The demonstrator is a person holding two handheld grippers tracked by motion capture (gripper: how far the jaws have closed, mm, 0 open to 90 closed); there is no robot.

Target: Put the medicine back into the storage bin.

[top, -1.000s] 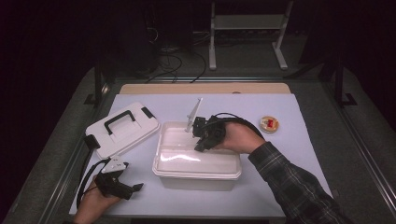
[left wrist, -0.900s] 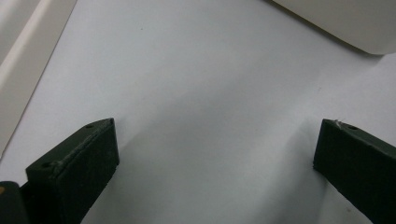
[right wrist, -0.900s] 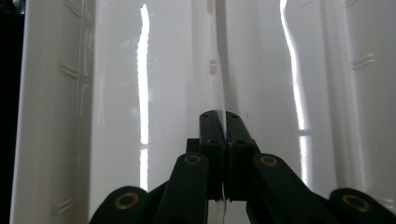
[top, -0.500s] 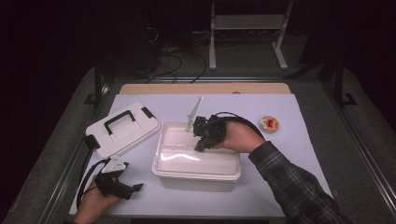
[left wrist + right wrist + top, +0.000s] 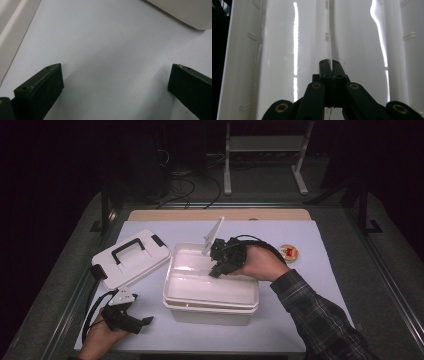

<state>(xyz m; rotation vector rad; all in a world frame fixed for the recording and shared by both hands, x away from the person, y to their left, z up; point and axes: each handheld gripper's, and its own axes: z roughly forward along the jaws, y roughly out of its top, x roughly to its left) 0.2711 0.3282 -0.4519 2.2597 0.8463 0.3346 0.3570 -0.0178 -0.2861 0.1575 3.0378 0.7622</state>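
High view: a white storage box (image 5: 210,292) sits open in the middle of the table (image 5: 320,285), its lid (image 5: 131,257) with a black handle lying just to its left, and a small round orange thing (image 5: 289,252) rests well apart at the right. The right gripper (image 5: 216,270) hangs over the far right part of the box, tilted down into it, and appears to hold a thin clear sheet, likely a divider, whose edge runs down along the inside of the box. The left gripper (image 5: 146,321) rests on the table at the near left, close to the box's near left corner and holding nothing. Left gripper view: its two black jaws stand wide apart over bare white table, with a corner of the box at the upper right. Right gripper view: the right gripper (image 5: 331,63) has its jaws pressed together on the edge of the thin clear sheet (image 5: 329,37), which runs away from the tips over the ribbed white wall of the box. The step in hand looks like seating or lifting this sheet along its slot; the next move calls for keeping the sheet in line with the slot ribs while the pinch holds, with the left gripper free to steady the box.
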